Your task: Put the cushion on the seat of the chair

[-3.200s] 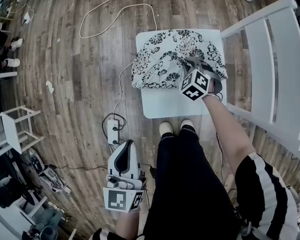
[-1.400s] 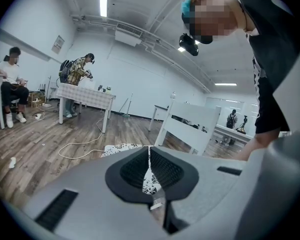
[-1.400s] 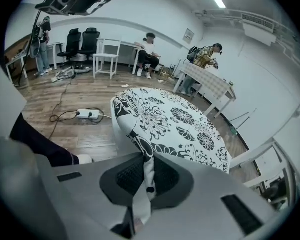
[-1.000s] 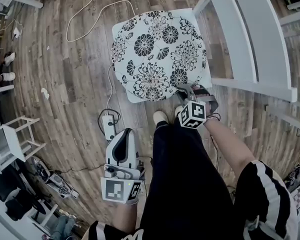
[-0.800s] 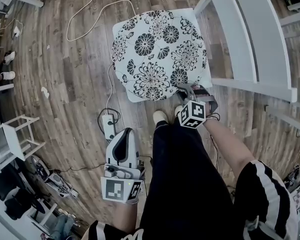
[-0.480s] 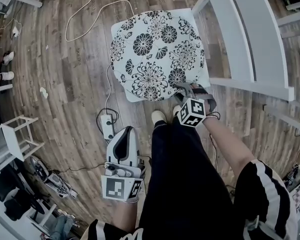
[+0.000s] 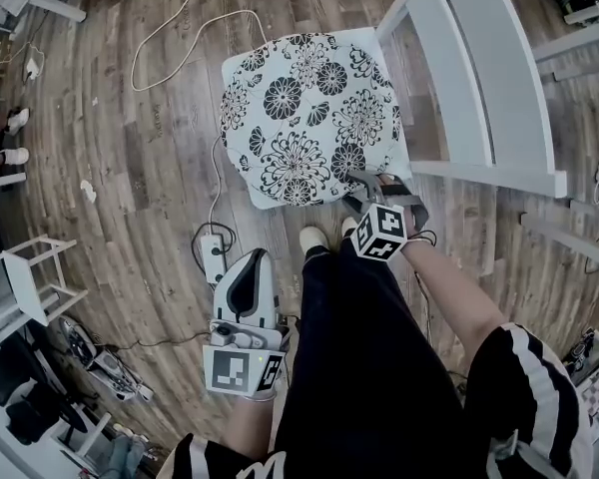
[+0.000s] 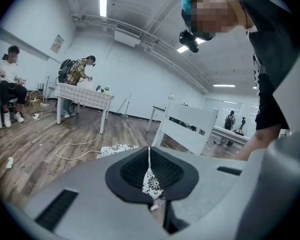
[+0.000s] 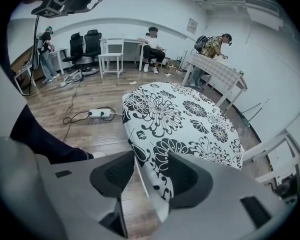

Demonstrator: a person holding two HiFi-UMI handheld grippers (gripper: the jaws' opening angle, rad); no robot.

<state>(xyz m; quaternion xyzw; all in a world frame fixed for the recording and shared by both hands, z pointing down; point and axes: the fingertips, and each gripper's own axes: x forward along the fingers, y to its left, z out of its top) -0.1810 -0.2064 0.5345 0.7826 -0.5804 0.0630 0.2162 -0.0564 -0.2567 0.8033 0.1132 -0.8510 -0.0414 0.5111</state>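
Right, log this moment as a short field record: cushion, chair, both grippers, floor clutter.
cushion: white fabric cushion with black flower print, lying flat on the seat
chair: white wooden chair, seat almost wholly covered
right gripper: at the cushion's near corner, jaws opening, corner between them, pads off it
left gripper: shut, empty, low beside the person's leg
floor: white power strip and loose white cable on wood planks
task: cushion looks placed
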